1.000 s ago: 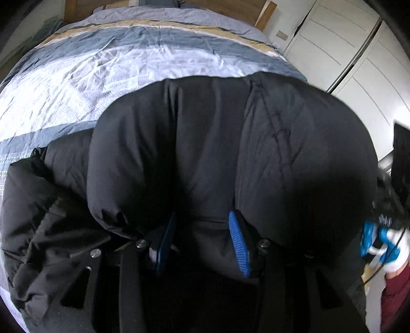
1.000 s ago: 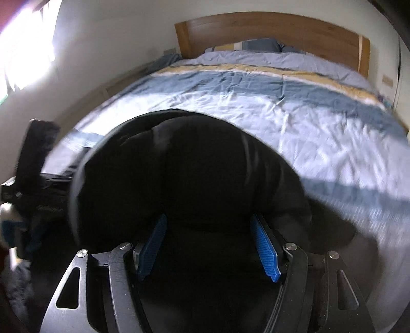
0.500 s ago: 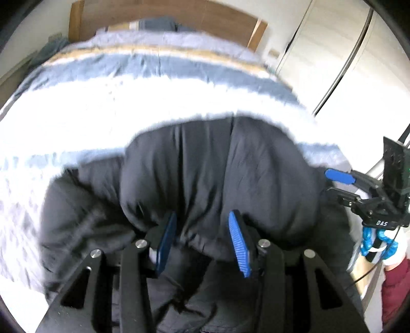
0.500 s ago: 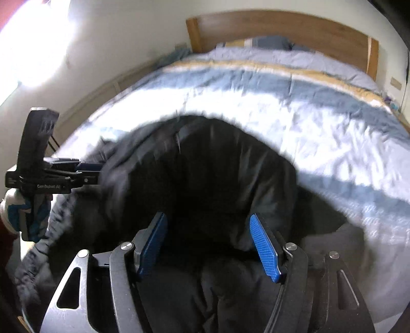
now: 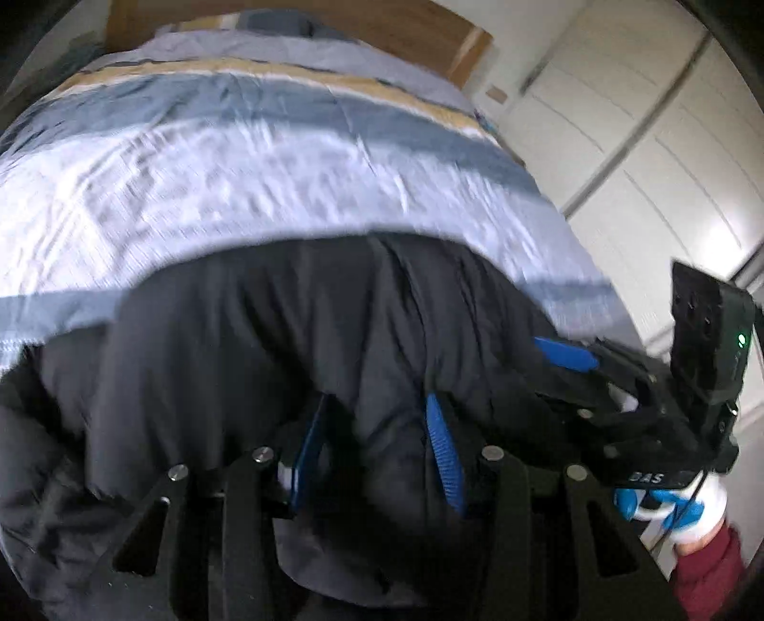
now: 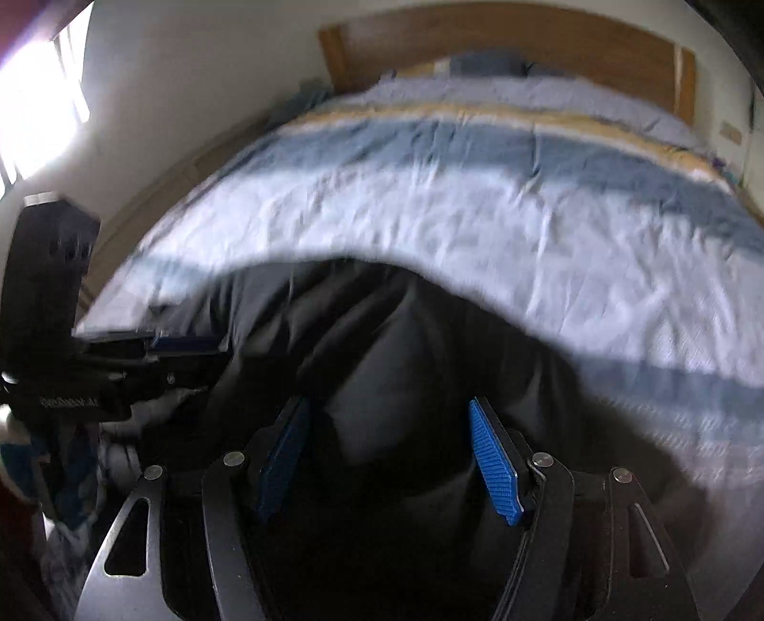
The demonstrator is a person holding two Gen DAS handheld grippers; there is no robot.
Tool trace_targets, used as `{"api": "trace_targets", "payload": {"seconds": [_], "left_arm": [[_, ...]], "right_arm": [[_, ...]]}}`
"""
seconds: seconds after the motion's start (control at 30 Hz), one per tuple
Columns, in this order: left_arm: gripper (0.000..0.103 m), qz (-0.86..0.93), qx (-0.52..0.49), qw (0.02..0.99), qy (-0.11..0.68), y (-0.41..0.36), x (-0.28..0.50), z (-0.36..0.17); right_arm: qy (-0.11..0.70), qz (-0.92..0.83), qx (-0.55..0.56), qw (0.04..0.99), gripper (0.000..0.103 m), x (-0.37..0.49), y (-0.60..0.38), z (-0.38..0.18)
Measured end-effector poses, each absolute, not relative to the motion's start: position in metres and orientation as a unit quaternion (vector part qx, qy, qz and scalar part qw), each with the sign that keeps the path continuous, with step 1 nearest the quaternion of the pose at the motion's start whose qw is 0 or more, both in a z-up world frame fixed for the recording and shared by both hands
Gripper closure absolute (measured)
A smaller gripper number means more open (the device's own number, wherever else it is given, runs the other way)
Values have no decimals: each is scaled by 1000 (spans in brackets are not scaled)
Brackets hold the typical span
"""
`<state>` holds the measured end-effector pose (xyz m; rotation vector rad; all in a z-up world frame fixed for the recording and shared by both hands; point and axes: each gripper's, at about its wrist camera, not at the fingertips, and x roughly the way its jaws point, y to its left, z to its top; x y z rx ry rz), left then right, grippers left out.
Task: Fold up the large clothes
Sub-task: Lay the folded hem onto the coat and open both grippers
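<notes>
A bulky black padded jacket [image 5: 296, 334] lies bunched at the near edge of the bed; it also shows in the right wrist view [image 6: 406, 344]. My left gripper [image 5: 377, 425] has its blue pads closed on a thick fold of the jacket. My right gripper [image 6: 389, 430] holds a wide bunch of the jacket between its blue pads, set further apart. The right gripper also shows in the left wrist view [image 5: 620, 391] at the jacket's right side, and the left gripper in the right wrist view [image 6: 157, 348] at its left side.
The bed [image 5: 238, 181] has a blue, white and tan striped cover and a wooden headboard [image 6: 525, 38]. White wardrobe doors [image 5: 644, 167] stand to the right. A bright window [image 6: 33, 95] is on the left wall.
The raised jacket has come down and toward me, so more of the bed cover shows beyond it. Both grippers keep their hold and now stand closer together.
</notes>
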<state>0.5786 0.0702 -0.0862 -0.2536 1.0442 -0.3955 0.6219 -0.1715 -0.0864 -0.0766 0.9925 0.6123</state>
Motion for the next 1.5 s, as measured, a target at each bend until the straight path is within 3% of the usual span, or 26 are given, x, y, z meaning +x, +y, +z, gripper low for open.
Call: {"api": "trace_targets", "payload": {"seconds": [0.2, 0.43, 0.67, 1.13, 1.2, 1.5], "left_arm": [[61, -216, -78, 821, 523, 60, 541, -109], [62, -181, -64, 811, 553, 55, 551, -152], [61, -166, -58, 813, 555, 53, 551, -157], [61, -118, -102, 868, 471, 109, 414, -25], [51, -115, -108, 872, 463, 122, 381, -14], [41, -77, -125, 861, 488, 194, 200, -13]], "right_arm": [[477, 318, -71, 816, 36, 584, -182, -105], [507, 297, -105, 802, 34, 590, -170, -142], [511, 278, -136, 802, 33, 590, -159, -159], [459, 237, -101, 850, 33, 469, -213, -37], [454, 239, -90, 854, 32, 439, -227, -22], [450, 205, -43, 868, 17, 287, -332, 6]]}}
